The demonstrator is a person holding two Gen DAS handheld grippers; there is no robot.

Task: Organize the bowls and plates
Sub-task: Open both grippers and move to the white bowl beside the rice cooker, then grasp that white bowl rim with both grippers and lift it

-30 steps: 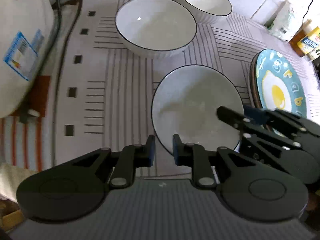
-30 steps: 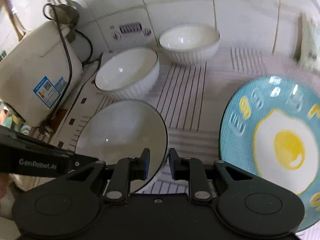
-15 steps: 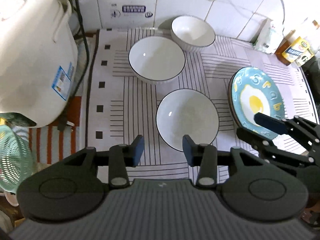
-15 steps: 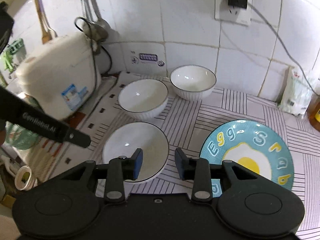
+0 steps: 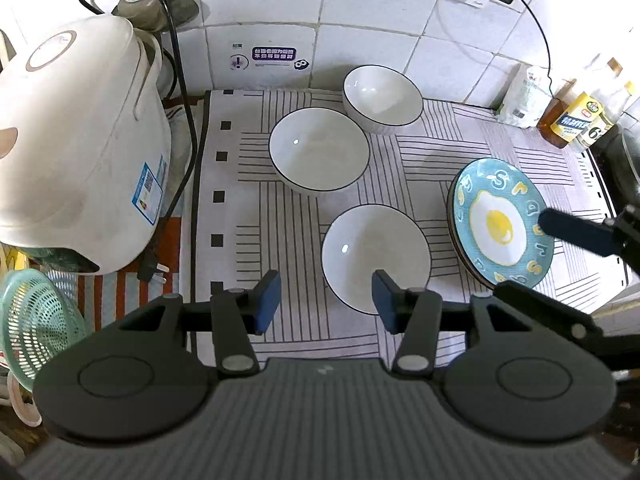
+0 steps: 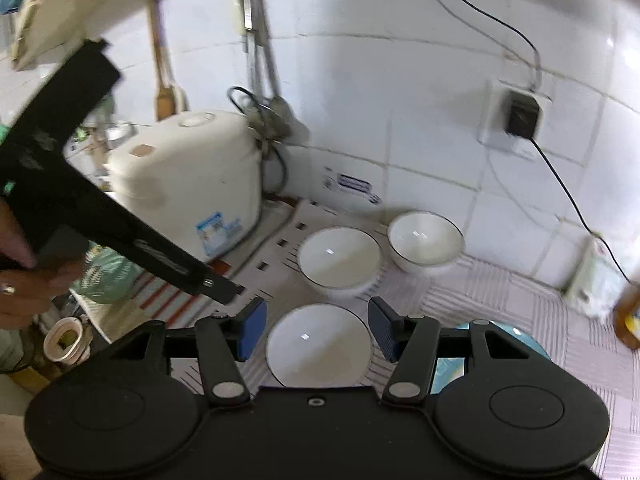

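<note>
1. with its jaws just opened and nothing between them, my left gripper [image 5: 326, 300] hangs at lower centre; the right gripper [image 6: 316, 328] likewise.
2. nearest bowl [image 5: 376, 258] sits mid-frame, egg plate [image 5: 502, 222] at right.
3. glazed ceramic, i judge: rigid, slippery, breakable, so pinch the rim.

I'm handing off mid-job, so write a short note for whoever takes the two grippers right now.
Left gripper: jaws have just been opening, nothing between them, raised above the striped mat.
Right gripper: the same, open and empty.
Three white dark-rimmed ceramic bowls sit apart on the mat: the nearest bowl, the middle bowl and the smaller bowl by the tiled wall.
The blue fried-egg plate lies to the right, apparently on top of another plate.
Done: plates look stacked.
Left: bowls are not yet nested.
</note>
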